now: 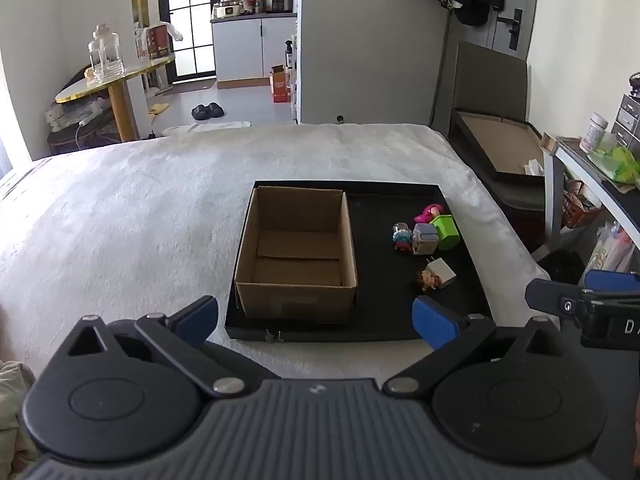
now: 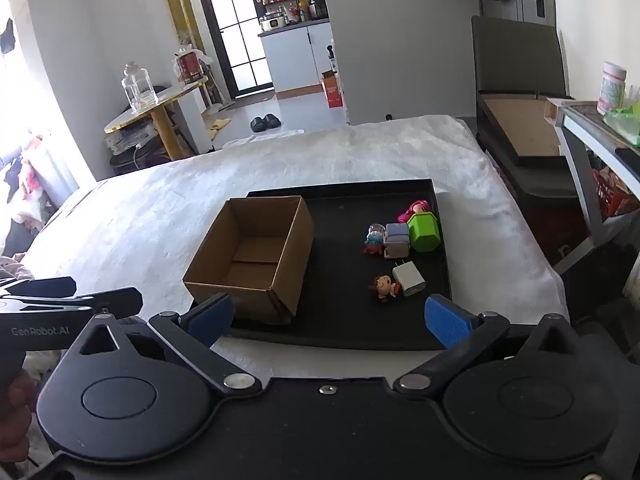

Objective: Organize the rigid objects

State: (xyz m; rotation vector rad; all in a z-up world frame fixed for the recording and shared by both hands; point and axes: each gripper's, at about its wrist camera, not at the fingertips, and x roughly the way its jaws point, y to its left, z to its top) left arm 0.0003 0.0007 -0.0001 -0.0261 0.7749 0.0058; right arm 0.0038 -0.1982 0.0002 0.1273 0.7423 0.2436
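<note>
Each black gripper [image 1: 316, 320] has blue ribbed pads [image 1: 436, 326], silver pivot screws, white "GenRobot.AI" lettering.

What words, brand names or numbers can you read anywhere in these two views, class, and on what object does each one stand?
"GenRobot.AI": on the side of the left gripper, seen in the right wrist view.
"D": white letters cut off by the frame edge, on the right gripper, seen in the left wrist view.
Red box on the floor: print too small to read.
White canister on the shelf: label too blurred to read.
</note>
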